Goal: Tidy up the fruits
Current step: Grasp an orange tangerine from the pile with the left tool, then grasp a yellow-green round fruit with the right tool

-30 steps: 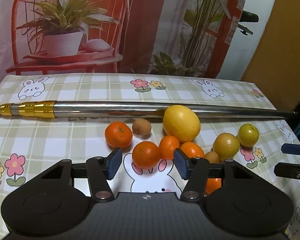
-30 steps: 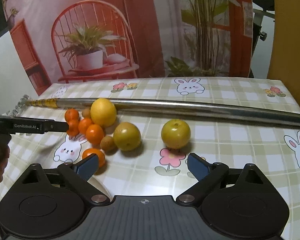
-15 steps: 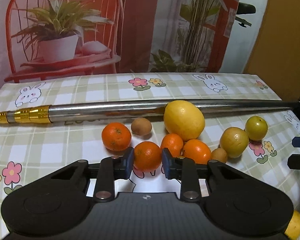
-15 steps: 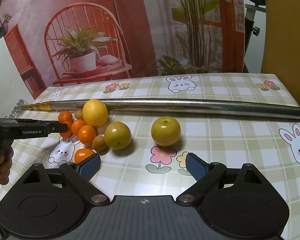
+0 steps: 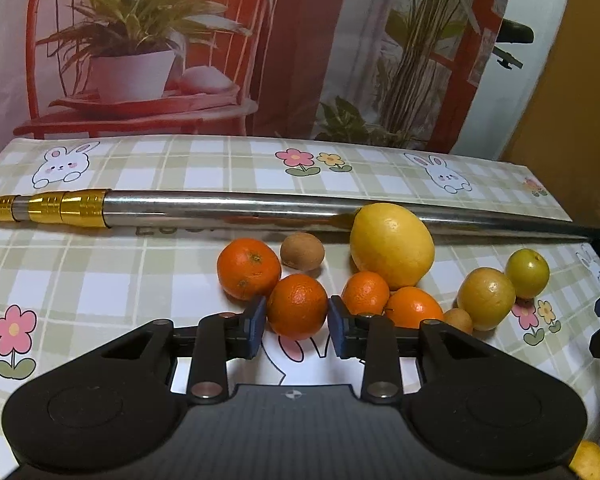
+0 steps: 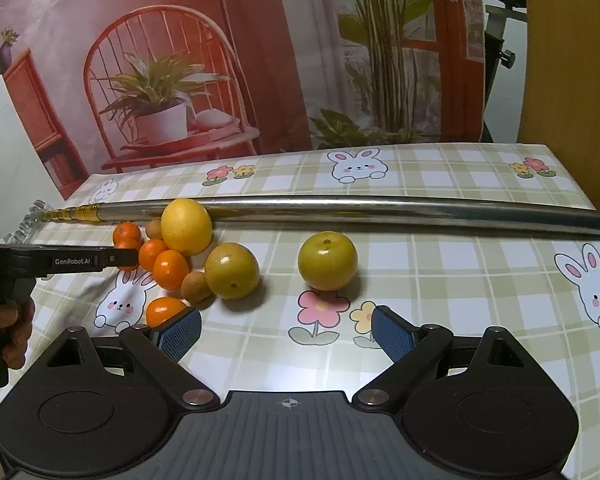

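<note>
On the rabbit-print tablecloth [image 5: 100,280] lies a cluster of fruit. My left gripper [image 5: 296,322] has its blue pads against both sides of an orange tangerine [image 5: 297,306], and its jaws are opening slightly. Around it sit more tangerines [image 5: 248,267], a big yellow lemon [image 5: 392,245] and a small brown fruit [image 5: 302,251]. My right gripper [image 6: 286,332] stands open over bare cloth, nothing between its fingers. A round yellow-green fruit [image 6: 327,261] lies just beyond it, a second one [image 6: 231,271] to the left.
A long steel pole [image 5: 260,210] with gold rings lies across the table behind the fruit. One tangerine [image 6: 164,310] sits beside my right gripper's left finger. A hand [image 6: 12,320] holds the left gripper [image 6: 116,258] at the left edge. A printed backdrop stands behind.
My left gripper's jaws closed from wide apart onto the front tangerine. The right gripper stayed open and barely shifted.
</note>
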`<action>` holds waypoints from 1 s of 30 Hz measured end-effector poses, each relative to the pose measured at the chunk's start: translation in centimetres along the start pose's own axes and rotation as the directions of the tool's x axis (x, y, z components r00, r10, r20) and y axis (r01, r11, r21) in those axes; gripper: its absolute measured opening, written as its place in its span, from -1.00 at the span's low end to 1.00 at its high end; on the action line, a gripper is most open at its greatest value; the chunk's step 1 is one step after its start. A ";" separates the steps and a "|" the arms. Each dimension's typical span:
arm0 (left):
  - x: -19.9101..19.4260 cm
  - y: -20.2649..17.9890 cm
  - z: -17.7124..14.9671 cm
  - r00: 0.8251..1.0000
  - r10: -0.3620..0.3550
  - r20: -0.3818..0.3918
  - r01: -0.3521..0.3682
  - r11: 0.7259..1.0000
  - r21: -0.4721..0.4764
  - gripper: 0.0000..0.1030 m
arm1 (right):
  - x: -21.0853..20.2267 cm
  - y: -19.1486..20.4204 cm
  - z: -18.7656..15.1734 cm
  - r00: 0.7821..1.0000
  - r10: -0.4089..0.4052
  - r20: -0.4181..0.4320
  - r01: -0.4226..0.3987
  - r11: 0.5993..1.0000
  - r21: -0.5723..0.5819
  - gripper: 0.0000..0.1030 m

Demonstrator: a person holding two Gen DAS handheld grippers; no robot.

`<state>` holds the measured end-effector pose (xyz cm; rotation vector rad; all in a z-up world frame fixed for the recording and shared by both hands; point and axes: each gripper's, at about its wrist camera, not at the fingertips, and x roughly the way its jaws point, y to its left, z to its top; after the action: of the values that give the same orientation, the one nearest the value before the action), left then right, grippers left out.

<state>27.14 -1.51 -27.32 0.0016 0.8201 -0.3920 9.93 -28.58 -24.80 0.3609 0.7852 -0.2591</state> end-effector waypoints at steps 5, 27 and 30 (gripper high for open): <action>-0.6 -0.2 -0.2 1.000 0.010 0.010 -0.010 1.000 0.009 -0.34 | 0.0 0.0 0.0 1.000 0.000 0.000 0.000 1.000 0.003 0.76; -7.9 -3.0 -3.7 0.993 -0.051 0.102 0.051 0.999 -0.002 -0.34 | 3.9 -1.0 1.6 0.989 -0.055 0.137 0.074 0.988 -0.135 0.06; -8.0 -3.0 -4.1 0.994 -0.051 0.099 0.053 0.998 -0.022 -0.34 | 5.0 -0.9 1.8 0.988 -0.070 0.140 0.089 0.988 -0.130 0.05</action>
<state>18.26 -0.92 -23.98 -0.0613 0.7288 -0.4283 14.18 -30.64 -27.50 0.1816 0.6809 -0.3003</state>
